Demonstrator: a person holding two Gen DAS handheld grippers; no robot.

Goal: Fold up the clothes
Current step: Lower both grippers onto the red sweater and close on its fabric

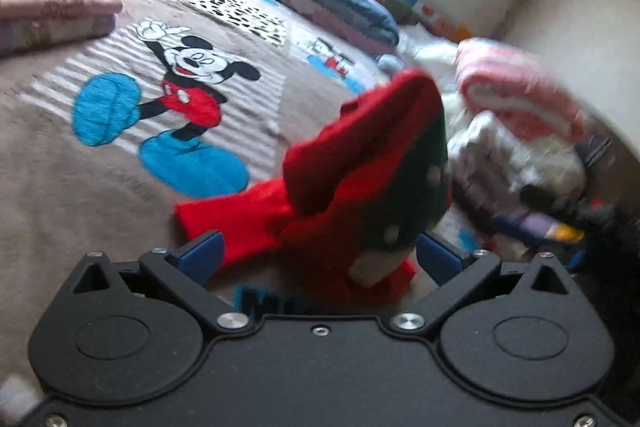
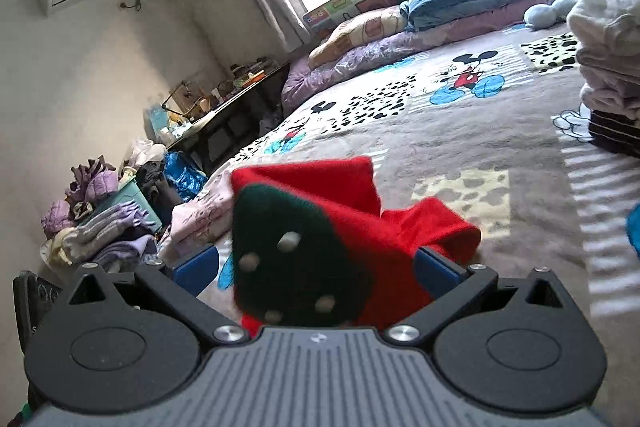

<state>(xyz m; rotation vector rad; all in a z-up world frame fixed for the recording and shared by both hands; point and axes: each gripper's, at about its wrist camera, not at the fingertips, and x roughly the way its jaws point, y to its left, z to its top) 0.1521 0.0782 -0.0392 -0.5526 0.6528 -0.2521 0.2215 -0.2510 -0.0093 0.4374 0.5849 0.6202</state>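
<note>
Two grippers point out low over the bed, each with its blue fingers spread wide. Between the left gripper (image 1: pixel 318 253) fingers lies the red garment (image 1: pixel 340 179), bunched, its green dotted patch turned up; whether the pads touch it I cannot tell. The right gripper (image 2: pixel 316 267) frames the same garment from the other side, jaws apart. It sits on the grey cartoon-print blanket (image 2: pixel 460 131) near the bed's side edge. Beyond that edge a teal bin (image 2: pixel 128 199) holds heaped purple clothes.
</note>
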